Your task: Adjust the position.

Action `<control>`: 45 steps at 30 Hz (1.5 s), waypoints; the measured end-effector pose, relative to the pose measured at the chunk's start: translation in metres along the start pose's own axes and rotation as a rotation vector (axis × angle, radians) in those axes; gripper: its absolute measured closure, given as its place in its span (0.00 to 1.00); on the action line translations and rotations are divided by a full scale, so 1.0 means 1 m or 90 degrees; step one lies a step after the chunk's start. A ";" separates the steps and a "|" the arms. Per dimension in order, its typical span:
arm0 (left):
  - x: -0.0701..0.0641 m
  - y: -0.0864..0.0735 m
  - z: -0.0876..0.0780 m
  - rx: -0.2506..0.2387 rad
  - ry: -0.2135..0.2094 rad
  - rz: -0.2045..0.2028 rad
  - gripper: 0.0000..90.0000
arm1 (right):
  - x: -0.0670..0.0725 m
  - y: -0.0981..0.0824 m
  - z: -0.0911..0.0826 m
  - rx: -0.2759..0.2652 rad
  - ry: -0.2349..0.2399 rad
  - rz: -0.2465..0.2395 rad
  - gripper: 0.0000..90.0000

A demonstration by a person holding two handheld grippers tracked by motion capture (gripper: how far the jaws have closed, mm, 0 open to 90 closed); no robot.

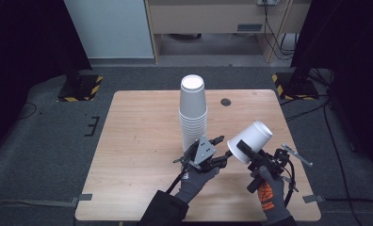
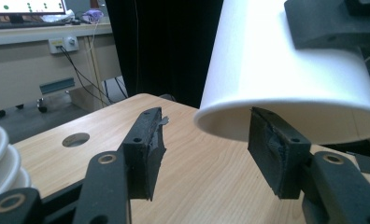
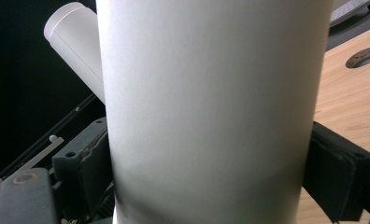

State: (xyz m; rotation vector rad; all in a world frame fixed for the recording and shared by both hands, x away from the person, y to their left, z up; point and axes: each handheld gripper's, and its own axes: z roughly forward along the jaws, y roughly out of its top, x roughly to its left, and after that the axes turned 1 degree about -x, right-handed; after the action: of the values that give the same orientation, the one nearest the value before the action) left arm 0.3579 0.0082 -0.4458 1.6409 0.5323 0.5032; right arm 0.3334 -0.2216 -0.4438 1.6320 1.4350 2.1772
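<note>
- Cup (image 1: 250,141) of plain white paper, tapered, with a rolled rim and a flat base; it is held in the air above the desk (image 1: 137,141), tilted, its open mouth pointing down toward the middle of the desk and its base raised toward the right edge.
- Right hand-held gripper (image 1: 245,149) is clenched on the cup: in the right gripper view the white wall (image 3: 211,112) stands between the two black pads, one pressed to each side.
- Right hand (image 1: 271,195), in a grey glove with orange markings, comes up from the near edge toward the right corner, and the gripper slants up and away from it.
- Left hand-held gripper (image 1: 220,147) lies low over the desk, just beside the cup's mouth, with its grey three-cornered plate on top. Its jaws stand apart and grasp nothing; in the left gripper view the cup's rim (image 2: 230,133) hangs just above and behind the right-hand pad, with bare wood between the pads.
- Left hand (image 1: 196,181), in a grey glove with a dark sleeve, reaches in from the middle of the near edge.
- Stack of white cups (image 1: 193,110) stands upside down behind the left gripper, near the centre of the desk toward the far edge.
- Round hole (image 1: 226,101) sits in the desk by the far edge, right of the stack.
</note>
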 end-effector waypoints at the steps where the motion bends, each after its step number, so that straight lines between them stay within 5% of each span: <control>1: 0.000 0.000 0.001 -0.002 0.000 0.000 0.50 | 0.000 0.000 0.000 0.001 0.001 0.000 0.15; 17: 0.000 -0.002 0.009 -0.036 0.016 0.016 0.60 | 0.005 -0.008 0.006 0.027 0.005 0.007 0.15; 31: 0.000 -0.007 0.004 -0.040 0.026 0.054 0.87 | 0.003 -0.011 0.008 0.042 0.013 0.018 0.14; 45: -0.004 -0.009 -0.001 -0.028 -0.011 0.057 0.93 | 0.001 -0.005 0.007 0.034 0.025 0.028 0.12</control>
State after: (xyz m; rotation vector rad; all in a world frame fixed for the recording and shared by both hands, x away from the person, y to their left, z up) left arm 0.3539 0.0074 -0.4550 1.6314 0.4344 0.5623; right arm 0.3362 -0.2137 -0.4471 1.6624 1.4947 2.2239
